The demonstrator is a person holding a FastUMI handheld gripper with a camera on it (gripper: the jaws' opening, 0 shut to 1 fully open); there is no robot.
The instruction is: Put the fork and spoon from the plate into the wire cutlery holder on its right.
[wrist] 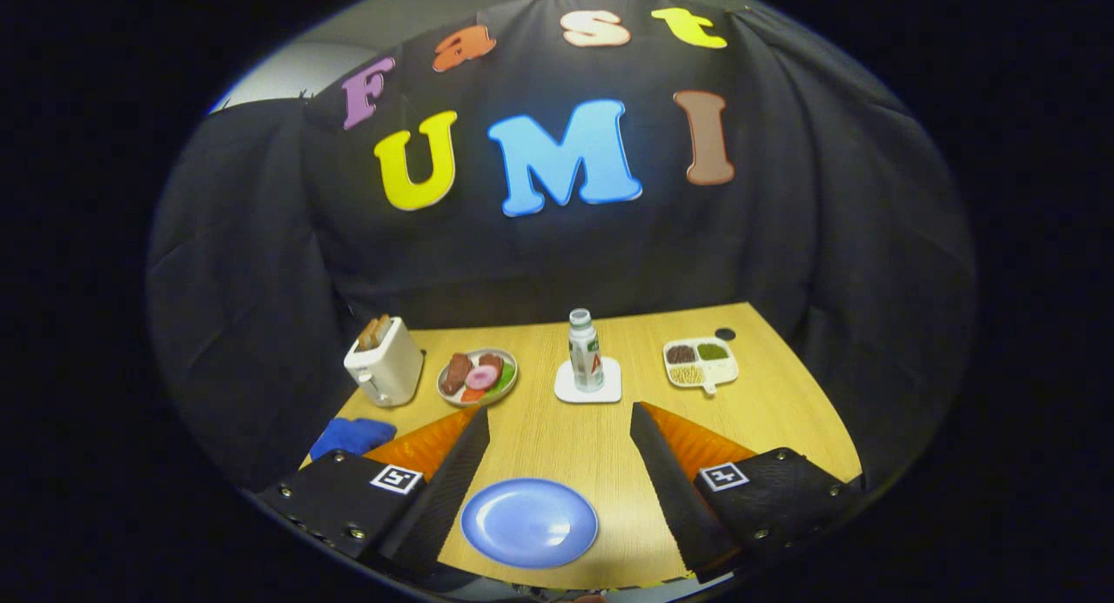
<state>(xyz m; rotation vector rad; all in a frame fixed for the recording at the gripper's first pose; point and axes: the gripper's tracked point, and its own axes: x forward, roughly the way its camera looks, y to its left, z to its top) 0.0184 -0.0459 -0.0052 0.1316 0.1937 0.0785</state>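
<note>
With the plate point(529, 523) lying bare between the spread fingers of the gripper point(557, 420), swing toward three o'clock only once cutlery or holder shows.

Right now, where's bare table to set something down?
Free: the wood between the open gripper, from the blue plate up to the bottle's coaster. Crowded: the far row, toaster, food plate, bottle, divided tray.
</note>
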